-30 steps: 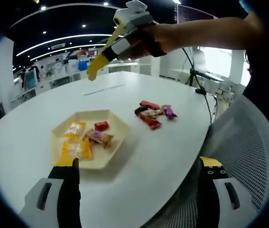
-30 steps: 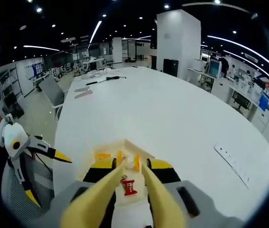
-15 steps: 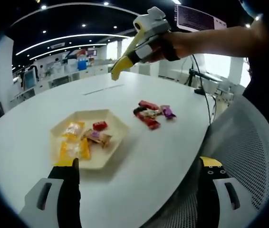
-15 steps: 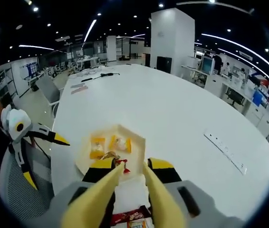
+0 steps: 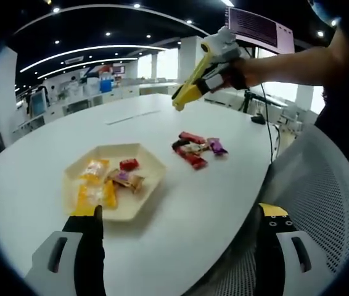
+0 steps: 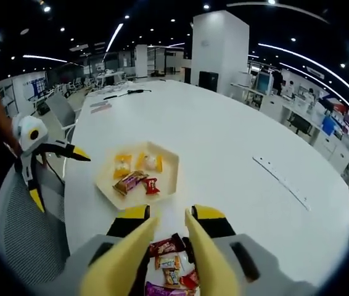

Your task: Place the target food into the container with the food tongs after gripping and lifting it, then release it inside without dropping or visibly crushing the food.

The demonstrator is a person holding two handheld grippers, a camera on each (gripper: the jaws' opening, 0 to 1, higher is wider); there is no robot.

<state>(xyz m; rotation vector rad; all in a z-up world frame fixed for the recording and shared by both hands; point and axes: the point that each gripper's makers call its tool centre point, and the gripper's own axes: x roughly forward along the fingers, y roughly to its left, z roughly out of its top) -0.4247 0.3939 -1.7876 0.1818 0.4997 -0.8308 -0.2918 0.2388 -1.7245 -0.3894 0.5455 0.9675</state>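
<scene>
Yellow tongs (image 6: 168, 237) are held spread and empty in the right gripper (image 6: 167, 223) above the loose candy pile (image 5: 196, 148), at 3 o'clock of the tray (image 5: 153, 157); left gripper (image 5: 177, 216) is spread, empty, near the table edge. Risk: wrappers overlap, so two could be pinched together or one could slip out mid-lift. Counted: one tray holding four or five candies (image 6: 136, 174), pile about five.
</scene>
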